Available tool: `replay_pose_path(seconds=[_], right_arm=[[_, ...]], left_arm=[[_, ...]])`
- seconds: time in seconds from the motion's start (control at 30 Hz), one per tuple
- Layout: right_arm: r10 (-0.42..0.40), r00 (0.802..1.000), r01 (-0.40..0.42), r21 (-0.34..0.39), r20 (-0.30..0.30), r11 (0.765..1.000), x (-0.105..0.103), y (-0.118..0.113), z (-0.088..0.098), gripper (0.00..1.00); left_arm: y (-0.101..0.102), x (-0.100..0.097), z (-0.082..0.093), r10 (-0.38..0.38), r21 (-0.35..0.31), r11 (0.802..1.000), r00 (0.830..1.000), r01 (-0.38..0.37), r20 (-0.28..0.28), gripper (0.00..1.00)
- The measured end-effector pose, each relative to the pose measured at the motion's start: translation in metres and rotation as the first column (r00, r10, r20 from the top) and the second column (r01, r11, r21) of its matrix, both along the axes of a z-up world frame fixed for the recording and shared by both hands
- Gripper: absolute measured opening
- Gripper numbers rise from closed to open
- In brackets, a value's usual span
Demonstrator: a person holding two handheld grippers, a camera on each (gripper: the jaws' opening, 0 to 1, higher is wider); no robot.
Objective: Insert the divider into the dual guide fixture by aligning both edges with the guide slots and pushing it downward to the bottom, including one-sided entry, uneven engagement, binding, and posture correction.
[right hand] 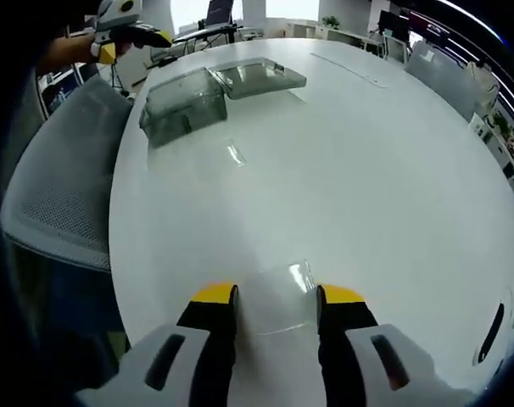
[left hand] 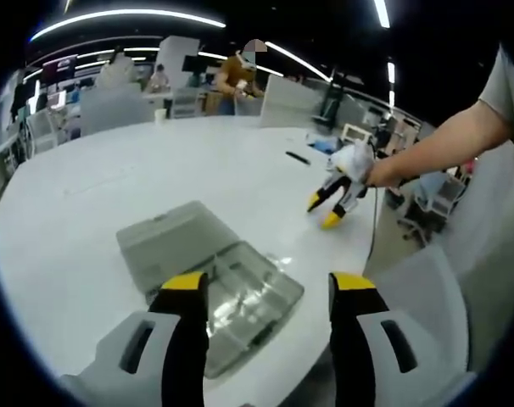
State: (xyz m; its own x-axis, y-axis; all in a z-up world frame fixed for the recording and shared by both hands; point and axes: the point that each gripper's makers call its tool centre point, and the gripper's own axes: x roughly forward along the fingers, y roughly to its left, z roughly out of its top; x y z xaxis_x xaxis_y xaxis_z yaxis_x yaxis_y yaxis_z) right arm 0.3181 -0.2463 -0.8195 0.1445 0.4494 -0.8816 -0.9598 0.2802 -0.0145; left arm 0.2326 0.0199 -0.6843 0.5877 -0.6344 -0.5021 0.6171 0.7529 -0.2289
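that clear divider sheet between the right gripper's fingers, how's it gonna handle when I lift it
The divider looks thin and transparent, so probably light and somewhat flexible. Its glossy surface suggests it could slip between the right gripper fingers. Lying flat on the smooth table, it would likely slide easily when nudged.

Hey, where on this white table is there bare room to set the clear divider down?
The round white table is bare between the clear plastic divider at the right gripper and the open translucent box fixture. It is crowded around that fixture, where the left gripper hovers.
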Motion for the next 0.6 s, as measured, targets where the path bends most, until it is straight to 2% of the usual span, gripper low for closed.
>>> replay_pose_path(seconds=[0.17, 0.6], right_arm=[[0.048, 0.999, -0.048, -0.034, 0.010, 0.998, -0.0014, 0.0015, 0.0004, 0.32], [0.081, 0.997, -0.083, -0.108, -0.015, 0.991, -0.0019, -0.0007, -0.0001, 0.30]], left_arm=[[-0.0007, -0.0005, 0.0004, -0.004, 0.002, 1.000, 1.000, 0.004, 0.002, 0.56], [-0.0008, -0.0016, 0.0001, -0.002, 0.000, 1.000, 1.000, 0.002, 0.002, 0.55]])
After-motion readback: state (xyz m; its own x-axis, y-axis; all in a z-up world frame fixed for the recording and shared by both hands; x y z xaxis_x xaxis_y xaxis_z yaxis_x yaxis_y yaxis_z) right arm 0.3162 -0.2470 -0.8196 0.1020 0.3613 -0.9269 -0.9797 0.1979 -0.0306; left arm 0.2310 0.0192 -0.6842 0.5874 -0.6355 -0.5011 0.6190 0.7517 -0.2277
